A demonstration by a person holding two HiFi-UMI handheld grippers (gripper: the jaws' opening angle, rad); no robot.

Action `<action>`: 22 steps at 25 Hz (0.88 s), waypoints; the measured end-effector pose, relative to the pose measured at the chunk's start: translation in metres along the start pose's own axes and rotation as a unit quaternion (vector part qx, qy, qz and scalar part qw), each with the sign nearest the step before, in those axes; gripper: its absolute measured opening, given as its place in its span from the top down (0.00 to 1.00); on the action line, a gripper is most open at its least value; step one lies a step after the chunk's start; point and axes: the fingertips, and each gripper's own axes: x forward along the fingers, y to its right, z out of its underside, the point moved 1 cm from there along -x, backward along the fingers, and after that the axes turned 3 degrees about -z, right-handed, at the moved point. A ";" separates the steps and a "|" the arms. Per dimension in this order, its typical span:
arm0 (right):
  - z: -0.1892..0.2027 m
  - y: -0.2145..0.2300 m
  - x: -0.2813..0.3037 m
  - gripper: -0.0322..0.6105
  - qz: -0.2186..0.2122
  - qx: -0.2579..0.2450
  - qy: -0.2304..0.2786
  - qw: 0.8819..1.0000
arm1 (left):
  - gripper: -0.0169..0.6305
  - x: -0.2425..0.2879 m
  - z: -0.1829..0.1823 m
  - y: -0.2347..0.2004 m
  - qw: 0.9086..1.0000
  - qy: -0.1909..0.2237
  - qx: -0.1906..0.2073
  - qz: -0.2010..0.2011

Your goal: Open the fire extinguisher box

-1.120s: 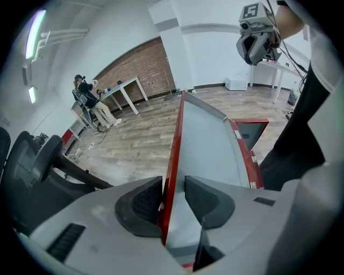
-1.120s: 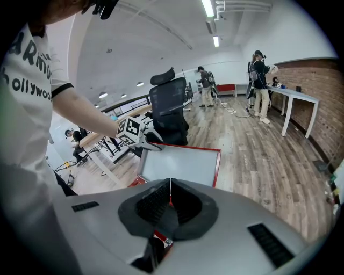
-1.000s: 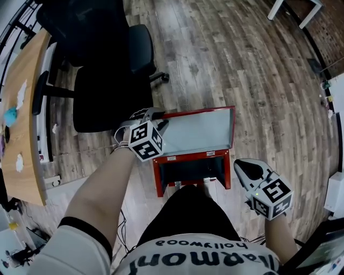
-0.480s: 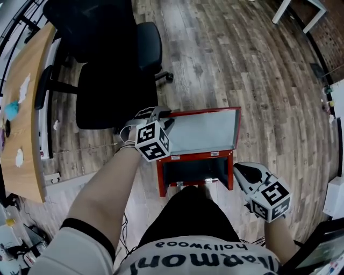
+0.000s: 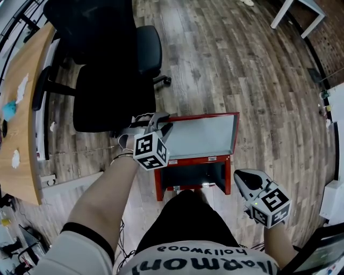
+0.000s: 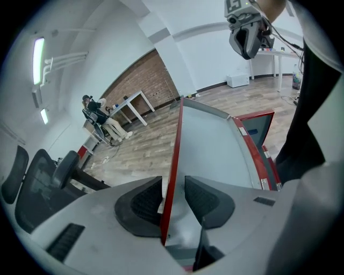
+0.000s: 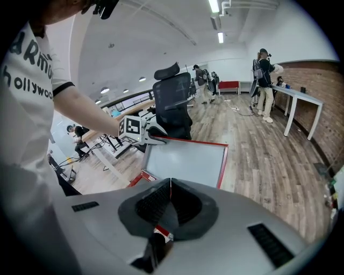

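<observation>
The red fire extinguisher box (image 5: 185,161) stands on the wooden floor in front of the person's knees. Its grey door (image 5: 201,134) is swung open and away from its dark inside. In the head view my left gripper (image 5: 161,124) is at the door's far left corner. In the left gripper view the gripper (image 6: 173,196) has its pads shut on the red edge of the door (image 6: 215,145). My right gripper (image 5: 240,175) hangs to the right of the box, apart from it. The right gripper view shows it (image 7: 170,185) shut and empty, with the door (image 7: 185,161) beyond.
A black office chair (image 5: 107,70) stands just behind and left of the box. A wooden desk (image 5: 24,107) runs along the left. White table legs (image 5: 301,13) are at the top right. People stand by tables far off (image 7: 264,75).
The left gripper has tipped slightly while keeping its hold on the door's corner. The right gripper sits a little lower in the view. The door stays open.
</observation>
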 end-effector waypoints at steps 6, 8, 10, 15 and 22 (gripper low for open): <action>0.000 -0.004 0.004 0.94 -0.007 -0.005 0.000 1.000 | 0.71 -0.010 -0.010 -0.006 0.998 0.024 -0.027 -0.054; -0.002 -0.008 0.006 0.94 -0.012 -0.009 0.001 1.000 | 0.71 -0.014 -0.011 -0.007 0.997 0.025 -0.027 -0.065; -0.005 -0.011 0.005 0.94 -0.018 -0.013 0.001 1.000 | 0.71 -0.022 -0.015 -0.014 0.996 0.030 -0.034 -0.083; -0.006 -0.011 -0.005 0.94 -0.021 -0.020 0.013 1.000 | 0.71 -0.048 -0.027 -0.030 0.986 0.050 -0.097 -0.124; -0.004 -0.027 -0.023 0.94 -0.048 -0.059 0.016 0.997 | 0.92 -0.090 -0.077 -0.020 0.952 0.120 -0.269 -0.080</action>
